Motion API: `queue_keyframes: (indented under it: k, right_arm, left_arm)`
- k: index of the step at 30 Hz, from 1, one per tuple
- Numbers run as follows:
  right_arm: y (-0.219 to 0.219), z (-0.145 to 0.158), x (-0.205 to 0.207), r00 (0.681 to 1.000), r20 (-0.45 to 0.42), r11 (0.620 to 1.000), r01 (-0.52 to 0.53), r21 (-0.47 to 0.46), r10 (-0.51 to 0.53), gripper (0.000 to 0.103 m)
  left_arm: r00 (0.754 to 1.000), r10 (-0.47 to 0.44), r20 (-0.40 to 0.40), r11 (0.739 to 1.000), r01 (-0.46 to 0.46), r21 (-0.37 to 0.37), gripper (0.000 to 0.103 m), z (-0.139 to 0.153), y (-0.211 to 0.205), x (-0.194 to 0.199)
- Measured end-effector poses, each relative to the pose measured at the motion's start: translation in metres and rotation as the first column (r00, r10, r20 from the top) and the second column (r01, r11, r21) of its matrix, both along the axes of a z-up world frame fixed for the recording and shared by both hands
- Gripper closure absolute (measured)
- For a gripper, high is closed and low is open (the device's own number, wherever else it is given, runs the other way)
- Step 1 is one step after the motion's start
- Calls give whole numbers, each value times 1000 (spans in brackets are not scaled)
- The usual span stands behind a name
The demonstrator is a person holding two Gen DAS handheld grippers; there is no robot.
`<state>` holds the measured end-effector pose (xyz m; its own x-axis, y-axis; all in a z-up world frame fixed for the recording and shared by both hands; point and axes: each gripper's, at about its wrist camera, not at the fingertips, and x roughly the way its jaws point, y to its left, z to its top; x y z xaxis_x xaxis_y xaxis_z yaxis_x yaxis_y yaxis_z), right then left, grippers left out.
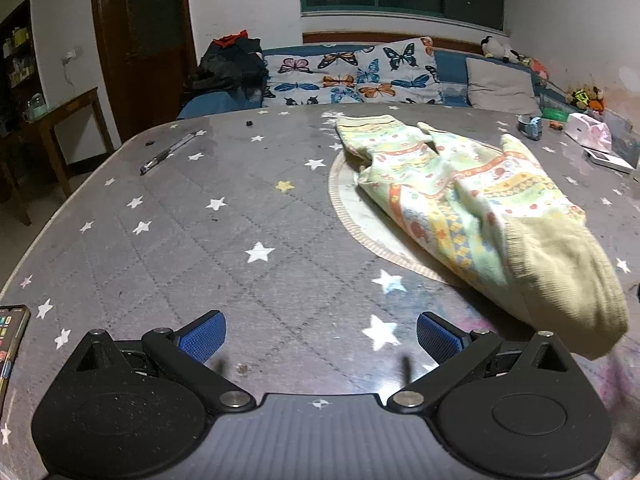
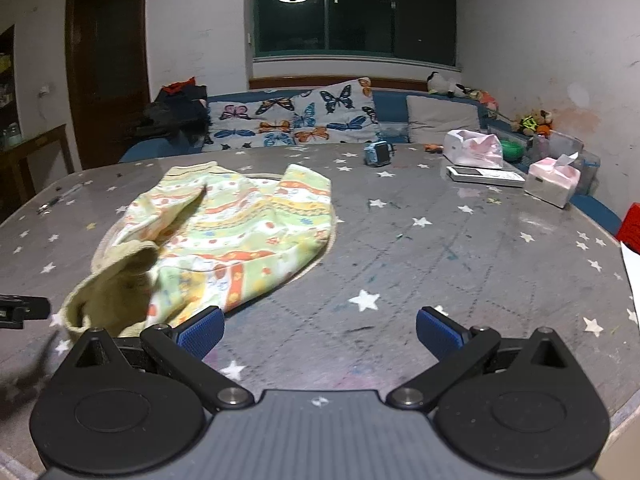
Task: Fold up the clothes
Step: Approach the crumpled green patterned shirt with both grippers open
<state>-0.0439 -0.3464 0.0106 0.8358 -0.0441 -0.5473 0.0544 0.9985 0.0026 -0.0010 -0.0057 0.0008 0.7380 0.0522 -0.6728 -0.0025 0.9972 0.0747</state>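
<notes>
Beyond garment (image 2: pixel 224 232), tissue box (image 2: pixel 554 180), phone (image 1: pixel 12 340)

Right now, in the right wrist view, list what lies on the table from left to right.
Pen → patterned garment → small blue gadget → white flat device → pink tissue box.

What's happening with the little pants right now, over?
Left gripper open, empty. Right gripper open, empty. Patterned pants crumpled on table, unfolded, ungripped. Nothing in the way, over.
</notes>
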Motion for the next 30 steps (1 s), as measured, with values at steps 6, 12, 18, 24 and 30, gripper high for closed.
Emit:
queue_keyframes:
  k: [6, 12, 18, 24, 30]
  right_arm:
    - [5, 2, -8, 1000, -5, 1000, -18, 12, 18, 0]
    - [9, 3, -16, 999, -10, 999, -36, 25, 37, 0]
    - [14, 7, -26, 998, -5, 998, -60, 22, 60, 0]
    - [15, 12, -33, 997, 3, 997, -80, 13, 80, 0]
    - [14, 14, -32, 996, 5, 996, -86, 19, 86, 0]
  left_arm:
    - [1000, -18, 13, 1000, 18, -10, 0, 10, -44, -15]
    - [999, -39, 8, 999, 39, -21, 0, 17, -55, -31]
    - [998, -54, 27, 999, 54, 6, 0, 23, -64, -43]
    - [997, -72, 28, 997, 71, 24, 0, 27, -72, -48]
    - [997, -78, 4, 997, 78, 22, 0, 26, -75, -43]
